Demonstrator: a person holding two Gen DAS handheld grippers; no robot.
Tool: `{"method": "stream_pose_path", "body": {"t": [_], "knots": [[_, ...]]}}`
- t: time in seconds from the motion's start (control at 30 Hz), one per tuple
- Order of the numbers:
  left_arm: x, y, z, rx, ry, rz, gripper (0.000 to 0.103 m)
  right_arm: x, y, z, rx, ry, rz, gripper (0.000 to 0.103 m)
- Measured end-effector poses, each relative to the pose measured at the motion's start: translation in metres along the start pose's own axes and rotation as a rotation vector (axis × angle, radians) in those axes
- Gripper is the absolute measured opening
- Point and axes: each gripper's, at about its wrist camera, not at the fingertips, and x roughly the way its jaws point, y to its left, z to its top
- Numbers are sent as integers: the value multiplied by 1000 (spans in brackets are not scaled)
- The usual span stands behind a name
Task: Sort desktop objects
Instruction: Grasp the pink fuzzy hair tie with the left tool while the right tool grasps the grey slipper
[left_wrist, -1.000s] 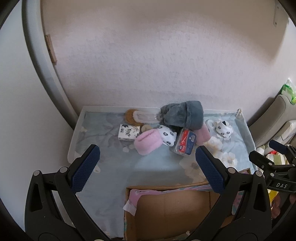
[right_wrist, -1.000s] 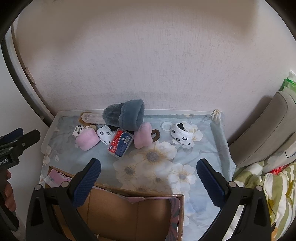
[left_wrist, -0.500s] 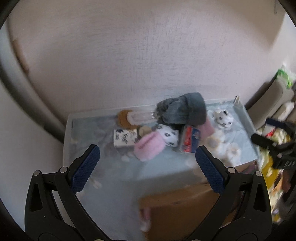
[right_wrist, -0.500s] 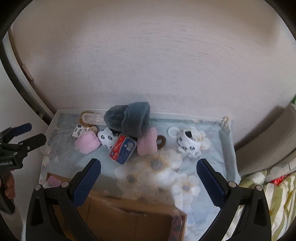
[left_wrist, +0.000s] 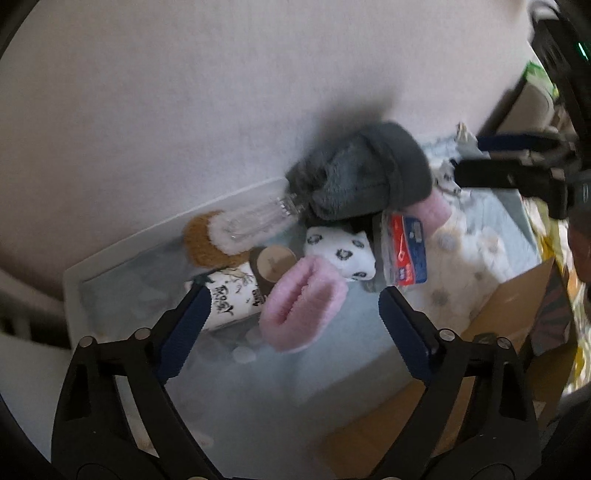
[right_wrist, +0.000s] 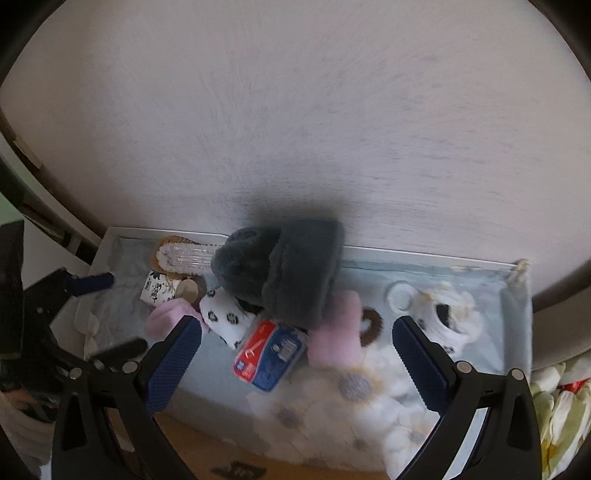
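Observation:
A pile of small things lies at the back of the table by the wall. A grey fuzzy slipper (left_wrist: 365, 173) (right_wrist: 284, 266) lies on top. Below it are a pink fuzzy sock (left_wrist: 303, 306), a white spotted sock (left_wrist: 341, 251) (right_wrist: 225, 317), a red-and-blue packet (left_wrist: 404, 251) (right_wrist: 269, 354), a printed tissue pack (left_wrist: 232, 299) and a clear bottle (left_wrist: 255, 218). My left gripper (left_wrist: 291, 325) is open right over the pink sock. My right gripper (right_wrist: 295, 365) is open just above the packet, near a second pink sock (right_wrist: 336, 332).
An open cardboard box (left_wrist: 461, 369) stands at the table's front edge. A second spotted sock (right_wrist: 447, 325), a white ring (right_wrist: 399, 295) and a brown hair tie (right_wrist: 371, 325) lie to the right. A brown round brush (left_wrist: 207, 240) sits at the back left. The floral cloth (right_wrist: 332, 406) covers the table.
Both grippers have moved forward and down toward the pile, which now looks much larger. The left gripper has swung left over the pink sock. Both stay open.

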Motion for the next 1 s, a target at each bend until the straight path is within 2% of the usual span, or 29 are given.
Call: {"method": "stream_pose_path", "body": {"t": [0.27, 0.37, 0.43, 0.53, 0.6, 0.63, 0.8, 0.87, 1.0], "knots": [[35, -9, -11, 92, 36, -34, 78, 43, 13, 17, 12, 48, -18, 103], [44, -12, -15, 114, 48, -23, 66, 56, 14, 21, 33, 63, -19, 102], [48, -12, -17, 120, 52, -26, 53, 63, 15, 23, 41, 71, -13, 101], [53, -14, -20, 134, 52, -30, 47, 74, 19, 26, 35, 87, -15, 95], [53, -14, -20, 142, 45, -29, 39, 79, 22, 27, 31, 94, -13, 75], [53, -13, -20, 141, 44, -32, 34, 83, 23, 27, 31, 104, -15, 70], [49, -1, -23, 92, 32, -90, 26, 86, 22, 25, 39, 106, -12, 34], [48, 1, -24, 80, 33, -96, 25, 83, 22, 24, 47, 99, -6, 29], [38, 2, -24, 61, 23, -95, 25, 66, 25, 22, 51, 51, 6, 24]]}}
